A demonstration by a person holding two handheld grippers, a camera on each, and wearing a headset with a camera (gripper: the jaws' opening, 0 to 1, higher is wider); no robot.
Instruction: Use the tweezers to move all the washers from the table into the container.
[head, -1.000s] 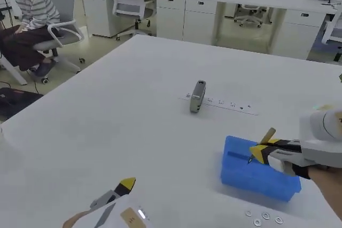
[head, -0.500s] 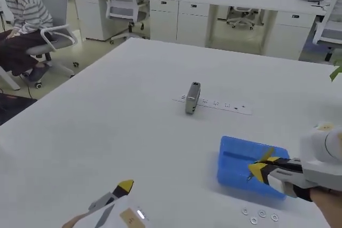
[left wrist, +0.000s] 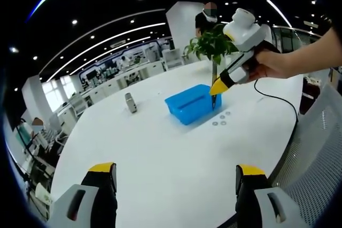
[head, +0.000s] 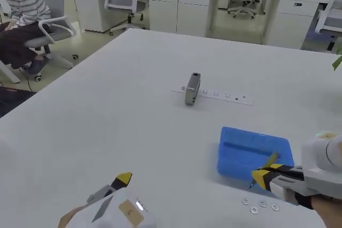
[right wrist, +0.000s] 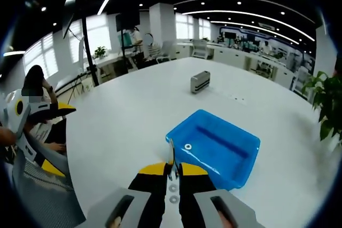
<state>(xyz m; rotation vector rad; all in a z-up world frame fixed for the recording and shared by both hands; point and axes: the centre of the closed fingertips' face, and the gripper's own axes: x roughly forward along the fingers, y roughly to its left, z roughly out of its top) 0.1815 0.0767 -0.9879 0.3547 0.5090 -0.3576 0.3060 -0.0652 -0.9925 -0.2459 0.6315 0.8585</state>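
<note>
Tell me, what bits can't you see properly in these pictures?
- Tweezers tip: too thin and small in every view to show whether it holds anything.
- Loose washers: in the right gripper view, the right gripper covers some.
- Container floor: in the head view, that gripper hides the front corner.

The container (head: 255, 150) is a shallow, open, blue rectangular tray sitting flat on the white table (head: 133, 126). In the right gripper view one small silver washer (right wrist: 187, 146) lies on its floor, close to the near wall. Four more washers (head: 262, 204), flat metal rings, lie in a loose cluster on the table just beside the container's near side, apart from it. The tweezers (head: 252, 183) are thin and dark, clamped between the fingers of the right gripper (head: 260, 175), their tip angled down by the container's near edge.
</note>
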